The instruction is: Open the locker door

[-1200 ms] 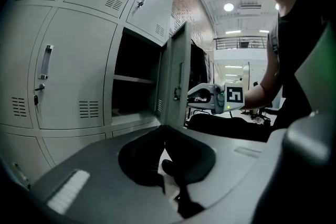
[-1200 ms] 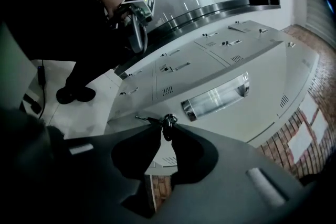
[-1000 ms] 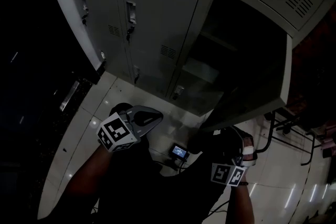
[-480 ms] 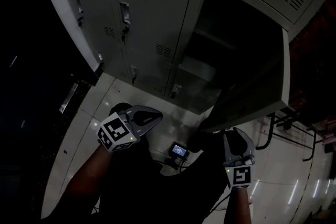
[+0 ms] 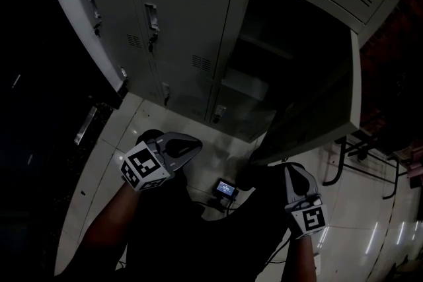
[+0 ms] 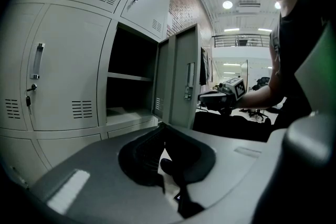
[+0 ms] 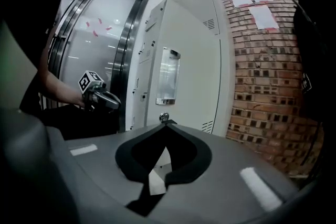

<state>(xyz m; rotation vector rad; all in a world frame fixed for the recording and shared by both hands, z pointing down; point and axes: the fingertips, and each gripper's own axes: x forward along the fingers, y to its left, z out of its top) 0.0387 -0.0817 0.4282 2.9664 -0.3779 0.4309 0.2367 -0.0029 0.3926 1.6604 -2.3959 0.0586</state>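
Observation:
The grey locker bank (image 5: pixel 178 30) has one compartment (image 5: pixel 277 56) standing open and dark inside. Its door (image 5: pixel 324 109) is swung out to the right. In the right gripper view the door's outer face (image 7: pixel 189 81) shows a recessed handle (image 7: pixel 168 75) and a key lock (image 7: pixel 164 116) just past my tips. My right gripper (image 5: pixel 292 170) is shut and empty, a little below the door's lower edge and apart from it. Low at the left, my left gripper (image 5: pixel 195 143) is shut on nothing. The left gripper view faces the shelf inside the open compartment (image 6: pixel 131 81) and the door (image 6: pixel 181 78).
Closed locker doors with handles (image 5: pixel 151 18) fill the left of the bank. A small lit device (image 5: pixel 226 191) with cables lies on the pale tiled floor between my arms. A black metal frame (image 5: pixel 344 168) stands at the right. A brick wall (image 7: pixel 268 71) rises beside the door.
My right gripper has come away from the door's lower corner and now points upward below it, jaws closed. The door stays open. The left gripper has hardly moved.

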